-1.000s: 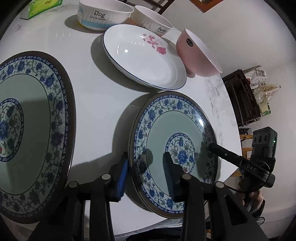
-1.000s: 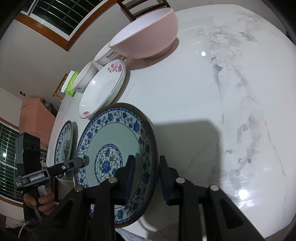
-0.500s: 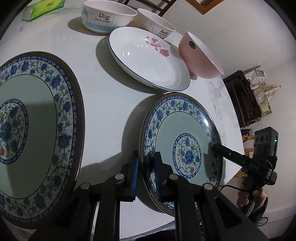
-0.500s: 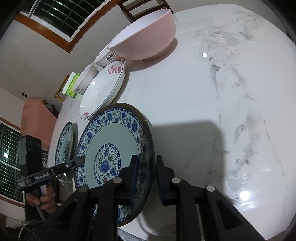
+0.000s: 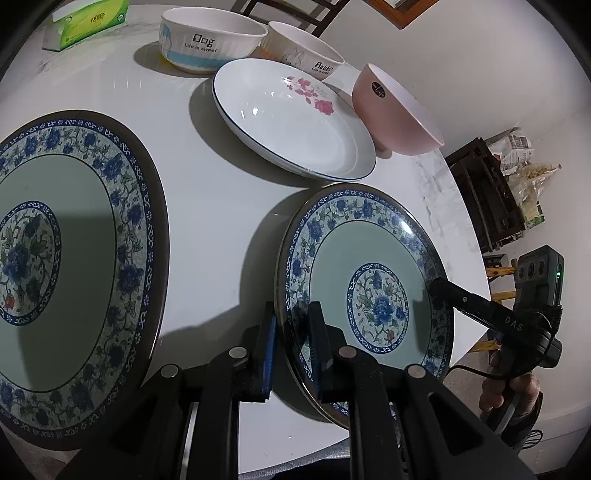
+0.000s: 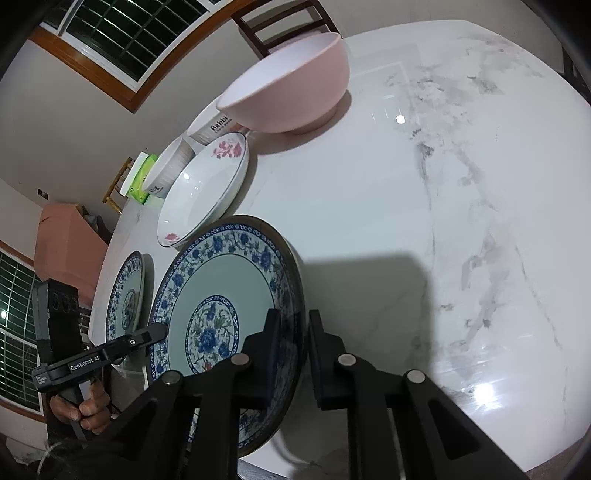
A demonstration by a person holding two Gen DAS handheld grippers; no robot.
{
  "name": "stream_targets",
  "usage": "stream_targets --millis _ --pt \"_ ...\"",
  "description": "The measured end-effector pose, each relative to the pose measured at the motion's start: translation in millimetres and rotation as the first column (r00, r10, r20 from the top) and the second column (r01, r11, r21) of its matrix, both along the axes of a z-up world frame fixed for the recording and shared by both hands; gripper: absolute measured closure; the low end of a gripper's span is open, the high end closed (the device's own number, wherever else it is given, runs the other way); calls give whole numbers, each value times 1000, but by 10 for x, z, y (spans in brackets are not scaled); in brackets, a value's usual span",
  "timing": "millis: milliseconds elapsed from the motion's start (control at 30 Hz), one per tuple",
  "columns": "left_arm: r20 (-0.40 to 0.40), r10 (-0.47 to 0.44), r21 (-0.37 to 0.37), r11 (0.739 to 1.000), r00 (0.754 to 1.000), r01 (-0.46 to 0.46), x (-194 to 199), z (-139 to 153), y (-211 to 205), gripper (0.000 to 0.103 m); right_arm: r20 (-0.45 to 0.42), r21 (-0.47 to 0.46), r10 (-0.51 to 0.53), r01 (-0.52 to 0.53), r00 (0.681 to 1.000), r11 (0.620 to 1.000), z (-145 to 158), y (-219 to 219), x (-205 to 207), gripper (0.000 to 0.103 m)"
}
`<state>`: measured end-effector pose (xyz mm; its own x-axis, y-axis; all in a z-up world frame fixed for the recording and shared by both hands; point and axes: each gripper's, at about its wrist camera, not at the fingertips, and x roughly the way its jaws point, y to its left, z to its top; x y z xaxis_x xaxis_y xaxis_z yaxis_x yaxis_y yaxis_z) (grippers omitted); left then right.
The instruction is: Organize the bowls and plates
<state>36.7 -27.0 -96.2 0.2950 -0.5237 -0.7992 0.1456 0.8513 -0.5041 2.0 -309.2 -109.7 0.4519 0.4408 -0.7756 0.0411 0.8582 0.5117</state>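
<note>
**A:** So where are we at? Left hand-held gripper (image 5: 293,345) has its pads clamped on the near-left rim of the blue plate (image 5: 373,258), one pad on top, one under the edge. Right hand-held gripper (image 6: 291,354) is pinched on the opposite rim of the same plate. Both look fully squeezed on it, nothing loose.

**B:** Yeah, two-handed grab. The plate sits near the table (image 6: 406,221) edge, close to the person. Can't tell if it's lifted at all; the rim on the left gripper's side looks a bit tilted up, but that could be the fisheye.

**A:** What's around it?

**B:** A second blue plate (image 5: 74,258), same pattern, is to its left, apart from it. Just beyond is the white plate (image 5: 295,125) with pink flowers. Behind that, the pink bowl (image 5: 399,118), a "Rabbit" bowl (image 5: 306,55) and a "Dog" bowl (image 5: 207,44). Tissue box (image 5: 88,22) is way at the back.

**A:** So progress?

**B:** Basically the start, I'd say. Nothing is stacked: every plate and bowl stands alone. My guess is this plate goes onto its twin, then the white plate, then the three bowls get nested. All of that's left.
</note>
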Motion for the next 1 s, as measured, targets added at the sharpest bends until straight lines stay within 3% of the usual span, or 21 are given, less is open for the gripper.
stream_targets --millis 1000 --pt "57 38 41 998 998 -40 -113 231 125 90 41 -4 37 -36 999 999 198 177 -38 88"
